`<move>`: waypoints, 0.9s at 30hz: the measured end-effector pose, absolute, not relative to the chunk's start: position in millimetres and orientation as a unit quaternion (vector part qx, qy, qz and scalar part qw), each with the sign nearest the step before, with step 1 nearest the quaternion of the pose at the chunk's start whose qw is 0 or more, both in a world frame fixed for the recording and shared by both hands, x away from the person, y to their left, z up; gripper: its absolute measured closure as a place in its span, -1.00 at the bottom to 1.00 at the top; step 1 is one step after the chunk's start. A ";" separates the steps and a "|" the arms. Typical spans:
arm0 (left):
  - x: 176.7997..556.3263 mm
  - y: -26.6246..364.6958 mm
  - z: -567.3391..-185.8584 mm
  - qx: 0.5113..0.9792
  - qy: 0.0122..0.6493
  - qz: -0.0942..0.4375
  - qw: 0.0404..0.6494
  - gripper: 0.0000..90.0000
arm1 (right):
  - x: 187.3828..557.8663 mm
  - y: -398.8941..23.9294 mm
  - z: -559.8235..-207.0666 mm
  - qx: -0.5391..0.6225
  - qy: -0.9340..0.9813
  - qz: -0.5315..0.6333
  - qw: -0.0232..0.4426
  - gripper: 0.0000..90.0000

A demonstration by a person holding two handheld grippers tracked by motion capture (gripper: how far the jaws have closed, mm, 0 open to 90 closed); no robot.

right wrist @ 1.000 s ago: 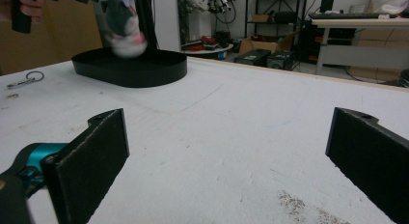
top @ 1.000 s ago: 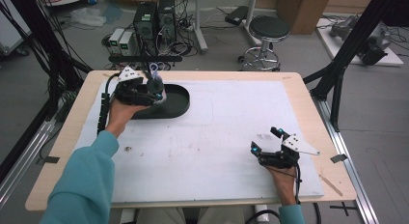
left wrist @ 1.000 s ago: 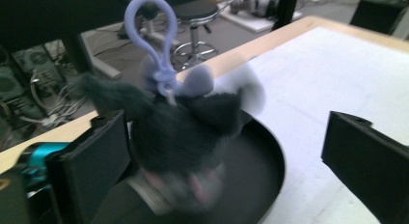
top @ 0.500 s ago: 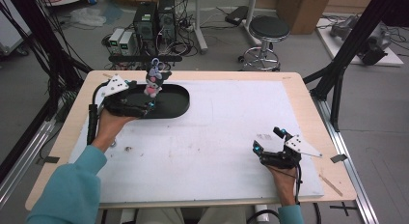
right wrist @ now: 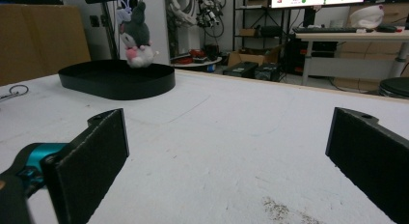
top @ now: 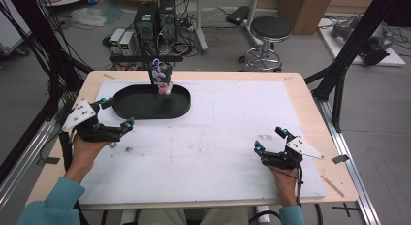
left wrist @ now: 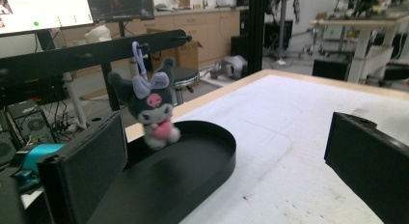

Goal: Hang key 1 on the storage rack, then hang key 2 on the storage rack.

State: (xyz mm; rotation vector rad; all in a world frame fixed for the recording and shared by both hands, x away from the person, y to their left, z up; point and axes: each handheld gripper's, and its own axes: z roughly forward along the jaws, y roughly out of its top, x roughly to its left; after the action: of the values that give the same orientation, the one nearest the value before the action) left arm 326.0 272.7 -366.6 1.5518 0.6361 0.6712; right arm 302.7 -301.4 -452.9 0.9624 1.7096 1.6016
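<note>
The plush toy [top: 162, 78] sits upright at the far rim of the black oval tray [top: 127, 107], a dark little figure with a pale purple bow, a pink face patch and a pink ball at its front, and a purple loop sticking up from its head; from the left gripper view the plush toy [left wrist: 150, 109] looks slightly blurred, its feet right on the tray [left wrist: 193, 171] edge. The tray lies on the far left part of the white tabletop [top: 218, 137]. The left gripper [top: 118, 114] is just off the tray's near left end, a hand [top: 85, 152] behind it, fingers [left wrist: 87, 171] spread wide with nothing between them and pointed toward the tray. Near it, on the tray's near side, a small ring-like bit [top: 129, 149] lies on the white surface, too small to tell what it is. The right gripper [top: 267, 139] is well apart from the tray, down by the near right corner of the tabletop, resting low over the surface, fingers [right wrist: 91, 161] wide apart and empty too. From the right gripper view the tray [right wrist: 115, 79] shows far off with the plush toy [right wrist: 136, 38] standing at its back edge, and a patch of dark specks [right wrist: 284, 209] marks the white surface between the fingers. Beyond the tray's far side, off the tabletop, a black stool [top: 271, 28] stands on the floor.
</note>
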 end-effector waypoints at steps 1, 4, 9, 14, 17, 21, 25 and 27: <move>322.3 276.1 -368.8 0.669 0.280 0.292 0.623 -0.96 | 303.3 -301.3 -453.2 0.361 0.644 0.604 0.300 -0.99; 314.1 284.4 -376.0 0.660 0.287 0.295 0.629 -0.96 | 303.3 -300.8 -453.6 0.364 0.645 0.602 0.299 -0.99; 306.7 293.6 -384.6 0.653 0.292 0.301 0.630 -0.96 | 302.7 -299.7 -453.8 0.364 0.645 0.600 0.302 -0.99; 304.9 298.8 -387.0 0.650 0.297 0.305 0.629 -0.96 | 302.2 -299.9 -454.6 0.360 0.643 0.601 0.309 -0.99; 303.1 299.5 -385.9 0.652 0.293 0.307 0.628 -0.96 | 301.6 -298.5 -454.5 0.359 0.643 0.601 0.310 -0.99; 302.2 299.8 -385.8 0.655 0.294 0.306 0.625 -0.96 | 301.7 -298.9 -454.6 0.358 0.645 0.600 0.310 -0.99; 301.5 301.3 -385.2 0.655 0.295 0.310 0.623 -0.96 | 301.6 -298.8 -454.6 0.358 0.645 0.600 0.310 -0.99; 301.4 302.4 -385.0 0.661 0.294 0.310 0.617 -0.96 | 301.6 -299.3 -454.6 0.360 0.644 0.600 0.310 -0.99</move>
State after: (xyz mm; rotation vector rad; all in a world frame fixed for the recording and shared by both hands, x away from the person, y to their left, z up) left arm 301.4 302.4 -385.0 1.5210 0.6764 0.7139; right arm 301.6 -299.3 -454.6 0.9504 1.7014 1.5852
